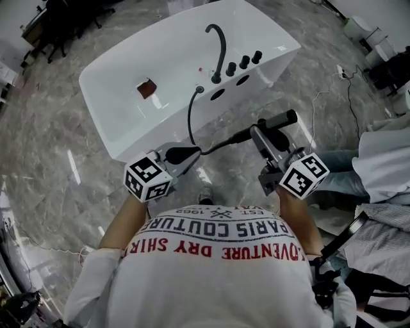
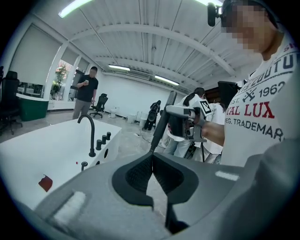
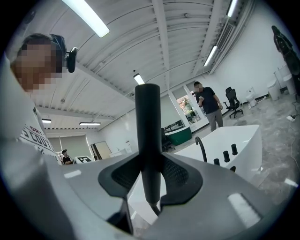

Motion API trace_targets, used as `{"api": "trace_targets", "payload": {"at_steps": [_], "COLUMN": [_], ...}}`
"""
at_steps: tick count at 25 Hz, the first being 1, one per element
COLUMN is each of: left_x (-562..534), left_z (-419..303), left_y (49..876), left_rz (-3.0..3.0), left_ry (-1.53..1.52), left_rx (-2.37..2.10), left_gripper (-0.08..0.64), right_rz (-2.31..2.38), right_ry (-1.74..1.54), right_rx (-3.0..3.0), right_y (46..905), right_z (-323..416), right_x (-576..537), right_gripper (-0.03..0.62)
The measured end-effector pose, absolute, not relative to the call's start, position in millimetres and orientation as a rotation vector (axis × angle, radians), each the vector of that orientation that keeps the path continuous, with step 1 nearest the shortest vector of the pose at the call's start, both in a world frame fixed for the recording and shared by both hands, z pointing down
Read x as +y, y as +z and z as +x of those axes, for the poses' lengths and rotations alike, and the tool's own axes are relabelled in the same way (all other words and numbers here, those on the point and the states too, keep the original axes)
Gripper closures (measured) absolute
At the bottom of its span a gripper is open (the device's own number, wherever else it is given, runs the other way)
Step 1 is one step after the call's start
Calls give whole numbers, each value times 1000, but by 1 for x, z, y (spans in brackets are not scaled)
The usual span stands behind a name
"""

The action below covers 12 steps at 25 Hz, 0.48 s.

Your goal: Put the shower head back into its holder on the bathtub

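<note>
My right tongs [image 3: 151,174] stand wide, clamped on the black shower head [image 3: 148,122], which I hold in the air just off the tap end of the white bathtub [image 1: 128,77]. My left tongs [image 2: 153,161] are pinched shut on its hose [image 1: 189,118].

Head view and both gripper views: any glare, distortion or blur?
Head view: fisheye bows the bathtub, light streaks glare on the floor. Left gripper view: black vignette corners, ceiling light blown out. Right gripper view: same vignette, shower head sharp.
</note>
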<state>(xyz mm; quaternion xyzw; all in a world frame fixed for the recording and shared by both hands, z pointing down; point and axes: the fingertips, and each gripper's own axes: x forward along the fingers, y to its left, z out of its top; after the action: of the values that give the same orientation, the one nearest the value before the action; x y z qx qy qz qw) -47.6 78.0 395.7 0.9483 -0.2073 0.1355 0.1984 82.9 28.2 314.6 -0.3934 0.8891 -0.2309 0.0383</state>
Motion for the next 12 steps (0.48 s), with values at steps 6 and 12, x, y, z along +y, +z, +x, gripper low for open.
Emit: {"api": "trace_targets", "payload": {"at_steps": [6, 12], "left_x": [40, 31], "left_z": [-61, -63], "left_y": [427, 453], "left_rz": [2586, 2580], "left_ry": [390, 402], "left_rx": [-552, -549], "left_gripper": [466, 453], "right_rz": [-1206, -1184], "right_ry": [-729, -701], "right_rx": [2682, 2685], "right_y": [303, 300], "right_z": [77, 70], "right_x": [-11, -23], "right_gripper": [454, 454]}}
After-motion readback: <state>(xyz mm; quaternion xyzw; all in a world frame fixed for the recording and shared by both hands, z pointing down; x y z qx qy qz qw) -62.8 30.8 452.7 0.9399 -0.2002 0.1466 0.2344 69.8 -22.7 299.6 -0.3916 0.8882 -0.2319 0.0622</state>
